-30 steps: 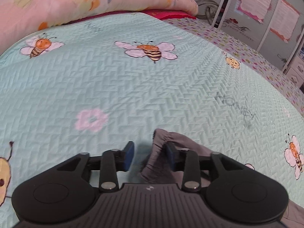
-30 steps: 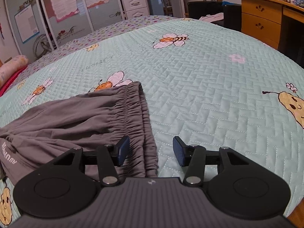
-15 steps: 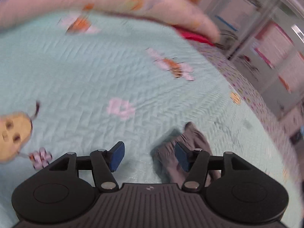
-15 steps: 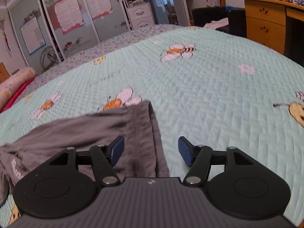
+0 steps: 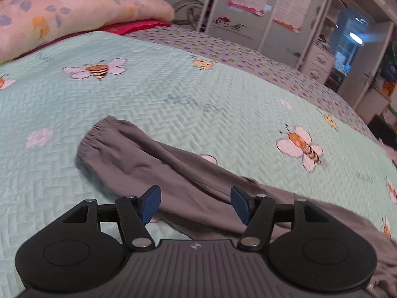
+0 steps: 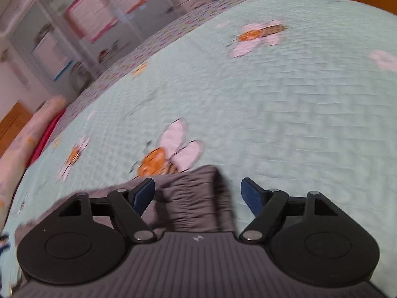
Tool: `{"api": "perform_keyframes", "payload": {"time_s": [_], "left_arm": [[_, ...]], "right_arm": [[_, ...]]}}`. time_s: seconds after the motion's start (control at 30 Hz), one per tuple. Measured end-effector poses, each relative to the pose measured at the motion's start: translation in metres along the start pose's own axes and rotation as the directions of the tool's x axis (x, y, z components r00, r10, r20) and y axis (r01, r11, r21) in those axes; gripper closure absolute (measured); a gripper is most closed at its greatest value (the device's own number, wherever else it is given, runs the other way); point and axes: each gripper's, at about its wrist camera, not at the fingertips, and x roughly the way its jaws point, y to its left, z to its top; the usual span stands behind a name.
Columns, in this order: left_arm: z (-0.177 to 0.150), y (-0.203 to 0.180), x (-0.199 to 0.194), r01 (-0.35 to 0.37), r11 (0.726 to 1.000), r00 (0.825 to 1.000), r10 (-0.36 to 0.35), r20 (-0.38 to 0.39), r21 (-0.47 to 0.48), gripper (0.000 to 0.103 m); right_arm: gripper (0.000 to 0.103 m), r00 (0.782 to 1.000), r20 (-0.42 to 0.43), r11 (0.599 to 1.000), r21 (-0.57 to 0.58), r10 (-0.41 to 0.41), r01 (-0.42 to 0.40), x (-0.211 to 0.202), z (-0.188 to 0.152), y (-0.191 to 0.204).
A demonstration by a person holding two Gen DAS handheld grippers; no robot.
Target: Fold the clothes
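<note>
Left view shows trousers' cuff (image 5: 99, 134), right their waistband (image 6: 196, 198); both grippers gape, just widened

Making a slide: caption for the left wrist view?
Open left gripper above grey gathered-cuff trousers on a mint bee-print quilt.

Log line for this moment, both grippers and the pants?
left gripper: open, just widened, above pants | right gripper: open, just widened, over waistband | quilt: pants flat
</note>
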Motion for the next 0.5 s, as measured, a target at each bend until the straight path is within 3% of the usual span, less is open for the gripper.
{"api": "perform_keyframes", "payload": {"time_s": [0.07,0.1,0.23,0.37,0.5], "left_arm": [[-0.006,-0.004,0.005,0.010,1.000,1.000,-0.010,-0.014,0.023,0.038],[-0.010,-0.005,0.006,0.009,1.000,1.000,-0.009,-0.022,0.026,0.038],[-0.024,-0.004,0.010,0.011,1.000,0.999,-0.010,-0.053,0.017,0.038],[-0.032,0.001,0.012,0.013,1.000,0.997,-0.014,-0.070,-0.009,0.038],[-0.034,0.001,0.009,0.015,1.000,0.997,-0.016,-0.070,-0.006,0.038]], "right_arm": [[0.031,0.999,-0.034,0.997,-0.071,0.011,-0.014,0.006,0.000,0.011],[0.042,0.999,-0.041,0.994,-0.108,-0.005,0.001,0.008,-0.001,0.017],[0.052,0.998,-0.031,0.975,-0.219,-0.059,0.051,0.009,-0.004,0.038],[0.055,0.992,0.083,0.932,-0.345,-0.091,0.114,-0.003,-0.006,0.064],[0.056,0.966,0.225,0.868,-0.447,-0.128,0.218,-0.011,0.010,0.089]]}}
